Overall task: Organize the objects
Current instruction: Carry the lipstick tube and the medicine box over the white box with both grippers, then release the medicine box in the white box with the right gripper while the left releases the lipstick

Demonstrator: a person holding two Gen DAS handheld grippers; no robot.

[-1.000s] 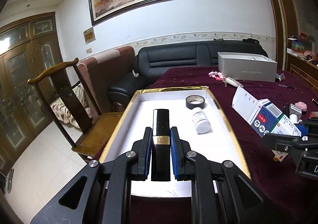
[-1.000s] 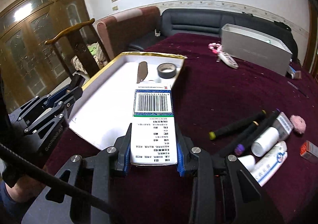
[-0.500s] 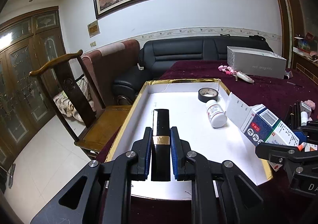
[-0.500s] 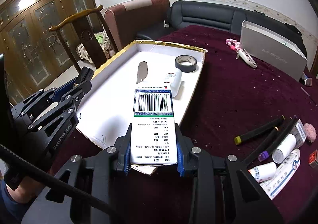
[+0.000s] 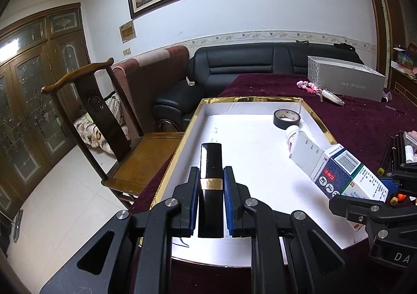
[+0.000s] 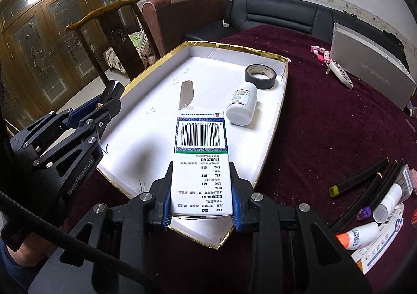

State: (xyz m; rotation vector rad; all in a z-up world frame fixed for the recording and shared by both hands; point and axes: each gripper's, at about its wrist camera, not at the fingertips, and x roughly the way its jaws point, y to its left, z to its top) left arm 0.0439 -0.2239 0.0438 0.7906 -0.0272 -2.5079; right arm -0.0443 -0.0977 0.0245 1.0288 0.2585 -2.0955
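My left gripper [image 5: 210,200] clamps the black tube [image 5: 210,189] over the tray [image 5: 250,153]; my right gripper [image 6: 202,197] grips the medicine box [image 6: 200,163]; I should lower both flat, clear of the bottle [image 6: 242,103], before letting go.

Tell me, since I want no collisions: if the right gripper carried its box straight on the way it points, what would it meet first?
Probably the white floor of the gold-edged tray, short of the white bottle; the medicine box in the right gripper angles down there. Depth is uncertain.
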